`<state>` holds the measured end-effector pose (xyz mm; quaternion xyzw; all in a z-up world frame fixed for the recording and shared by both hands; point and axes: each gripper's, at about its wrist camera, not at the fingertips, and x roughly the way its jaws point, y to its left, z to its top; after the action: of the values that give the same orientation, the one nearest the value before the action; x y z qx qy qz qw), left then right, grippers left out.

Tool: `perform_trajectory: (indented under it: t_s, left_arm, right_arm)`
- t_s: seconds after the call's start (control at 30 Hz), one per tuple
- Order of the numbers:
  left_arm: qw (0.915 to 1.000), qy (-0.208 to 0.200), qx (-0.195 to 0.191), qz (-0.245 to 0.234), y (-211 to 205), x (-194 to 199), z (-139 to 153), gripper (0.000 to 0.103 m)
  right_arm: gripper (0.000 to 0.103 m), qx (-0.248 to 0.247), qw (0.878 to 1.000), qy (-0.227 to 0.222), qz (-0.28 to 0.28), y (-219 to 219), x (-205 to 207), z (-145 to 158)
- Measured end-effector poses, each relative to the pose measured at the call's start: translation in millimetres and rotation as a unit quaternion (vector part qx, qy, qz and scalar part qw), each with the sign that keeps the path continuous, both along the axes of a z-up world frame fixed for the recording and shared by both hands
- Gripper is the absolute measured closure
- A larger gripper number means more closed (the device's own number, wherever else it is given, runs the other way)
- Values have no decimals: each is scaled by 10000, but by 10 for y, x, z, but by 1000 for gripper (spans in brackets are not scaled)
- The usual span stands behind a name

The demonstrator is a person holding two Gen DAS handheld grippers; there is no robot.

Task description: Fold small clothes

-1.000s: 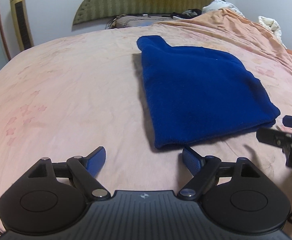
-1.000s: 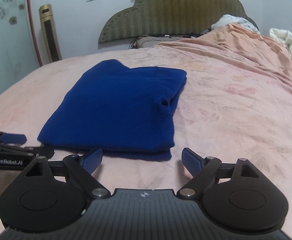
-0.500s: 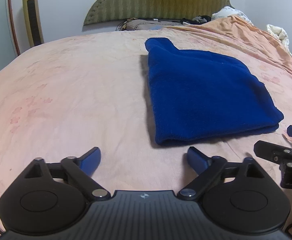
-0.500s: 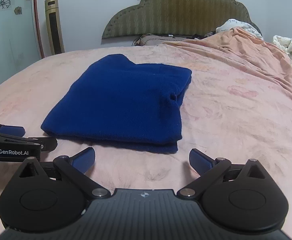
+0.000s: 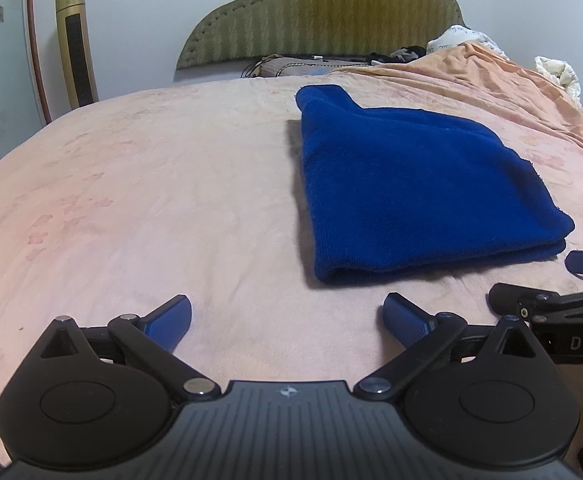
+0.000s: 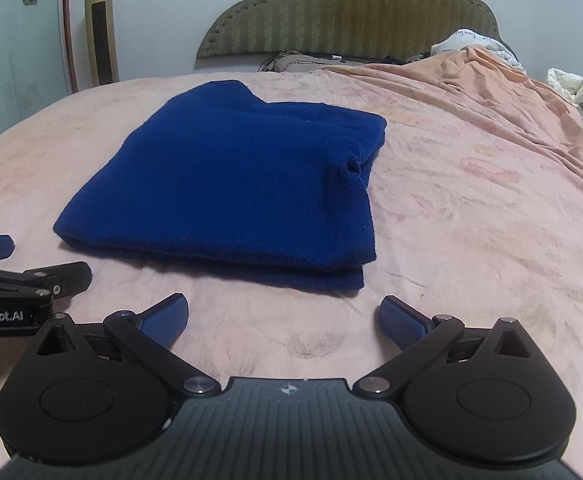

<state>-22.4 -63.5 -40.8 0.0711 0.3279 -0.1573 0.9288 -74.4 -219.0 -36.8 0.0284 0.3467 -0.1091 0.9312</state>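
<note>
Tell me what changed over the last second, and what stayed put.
Both grippers spread their jaws wider: the left gripper is opening at this moment and the right gripper stands wide open, each with nothing between its fingers. Both views tipped up slightly. The folded blue garment stayed flat on the pink bedspread, untouched.

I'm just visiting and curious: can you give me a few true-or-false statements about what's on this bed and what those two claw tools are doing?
1. The blue garment lies folded on the bed. True.
2. The left gripper is clamped on the garment. False: its jaws are opening, with nothing between them.
3. The right gripper is open and empty. True.
4. The garment is red. False: it is dark blue.
5. A headboard stands at the far end of the bed. True.
</note>
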Motion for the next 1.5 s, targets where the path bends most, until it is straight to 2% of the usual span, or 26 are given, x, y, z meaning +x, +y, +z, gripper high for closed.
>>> perform_trajectory:
  t_s: [0.37,0.8,1.5]
  left_arm:
    - [10000,20,-42,11,16,9,-10,0]
    - [9999,-49,80,74,5,-43,-17,0]
    - [9999,26,-98,35,65,-17,-18,0]
  right_arm:
    - [0,62,10000,-10,-17,-4,12,-13]
    - [0,63,10000,-9,-14,-7,8,-11]
    - [0,63,10000,-8,-14,-7,9,-12]
